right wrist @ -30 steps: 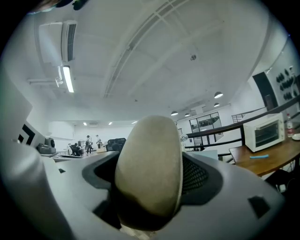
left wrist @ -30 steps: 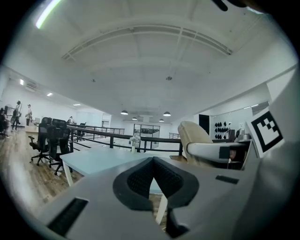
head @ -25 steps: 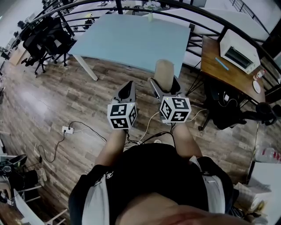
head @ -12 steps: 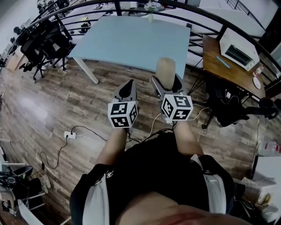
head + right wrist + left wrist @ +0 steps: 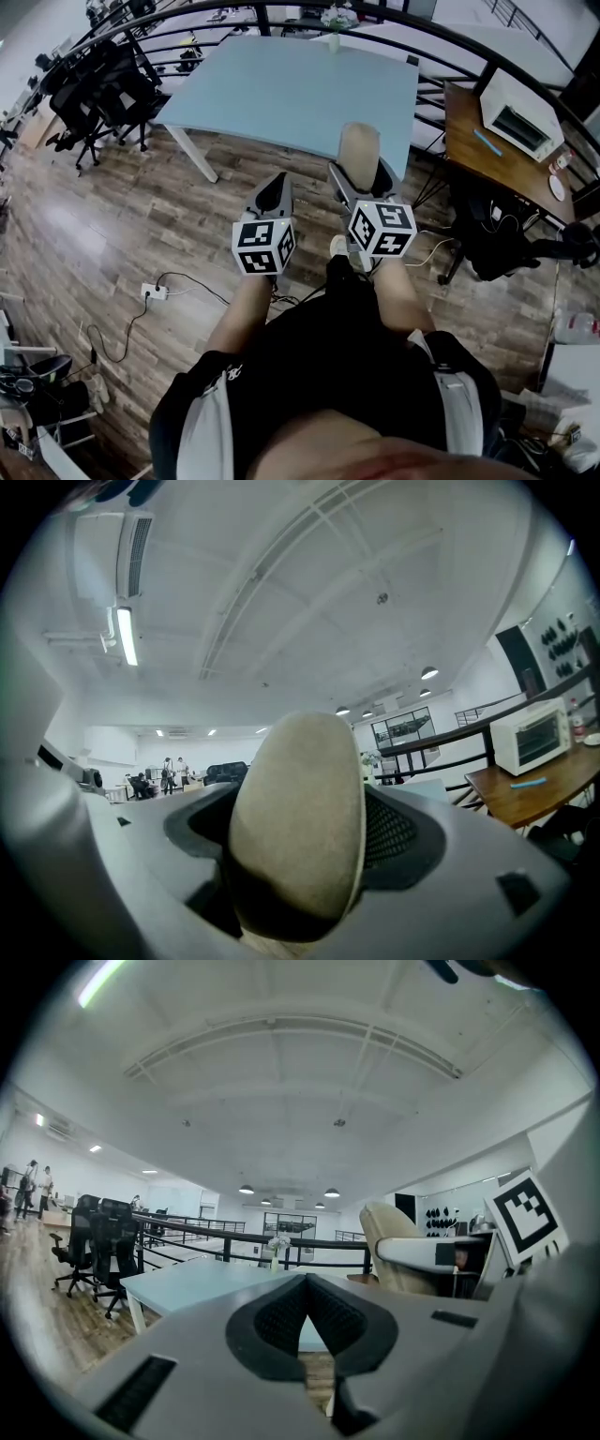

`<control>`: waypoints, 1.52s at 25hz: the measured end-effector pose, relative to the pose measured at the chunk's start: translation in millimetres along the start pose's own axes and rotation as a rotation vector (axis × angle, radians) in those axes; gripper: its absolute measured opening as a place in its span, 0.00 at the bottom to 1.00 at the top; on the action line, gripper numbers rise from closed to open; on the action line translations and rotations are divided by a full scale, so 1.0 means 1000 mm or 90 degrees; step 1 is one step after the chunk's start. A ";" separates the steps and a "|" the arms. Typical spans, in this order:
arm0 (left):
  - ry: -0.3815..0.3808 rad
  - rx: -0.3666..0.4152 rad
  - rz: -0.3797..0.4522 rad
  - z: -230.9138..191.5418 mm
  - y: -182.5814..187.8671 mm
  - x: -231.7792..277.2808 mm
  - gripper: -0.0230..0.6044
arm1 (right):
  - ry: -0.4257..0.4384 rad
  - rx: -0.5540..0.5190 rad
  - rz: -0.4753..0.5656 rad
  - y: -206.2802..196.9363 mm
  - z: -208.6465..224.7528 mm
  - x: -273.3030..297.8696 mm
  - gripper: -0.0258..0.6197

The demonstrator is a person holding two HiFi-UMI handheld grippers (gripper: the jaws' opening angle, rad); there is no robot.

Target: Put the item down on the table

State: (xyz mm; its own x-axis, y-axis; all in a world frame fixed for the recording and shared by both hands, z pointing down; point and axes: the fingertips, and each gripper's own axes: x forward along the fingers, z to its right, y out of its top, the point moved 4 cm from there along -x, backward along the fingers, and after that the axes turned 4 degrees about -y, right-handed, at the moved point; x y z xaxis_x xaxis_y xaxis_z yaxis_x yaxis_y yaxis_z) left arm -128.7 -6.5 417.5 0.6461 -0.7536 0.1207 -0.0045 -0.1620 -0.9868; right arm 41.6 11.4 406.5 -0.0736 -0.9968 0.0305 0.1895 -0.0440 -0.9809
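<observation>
The right gripper (image 5: 359, 187) pinches the beige item (image 5: 358, 150), held upright; the worktop (image 5: 281, 94) lies ahead of it. The left gripper (image 5: 273, 192) is pressed together, empty.

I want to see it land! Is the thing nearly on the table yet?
Not yet. Done: the beige rounded soft-looking item is picked up, clamped in the right gripper. In hand: it hangs above the brown wooden floor, short of the pale blue rectangular table. Left: reach the table, lower the item, open the jaws. The left gripper is shut and empty.
</observation>
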 end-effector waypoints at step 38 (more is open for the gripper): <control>0.070 -0.027 -0.036 -0.145 0.049 0.349 0.05 | 0.072 0.001 -0.066 0.020 0.140 0.384 0.66</control>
State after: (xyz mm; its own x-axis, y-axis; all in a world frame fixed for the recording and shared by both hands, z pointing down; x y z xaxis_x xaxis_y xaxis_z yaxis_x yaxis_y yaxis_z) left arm -14.1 -369.6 427.3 0.5587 -0.8075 0.1891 -0.0041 -0.2307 -0.9730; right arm 154.0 -381.8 425.4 -0.2020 -0.9731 0.1106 0.1762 -0.1472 -0.9733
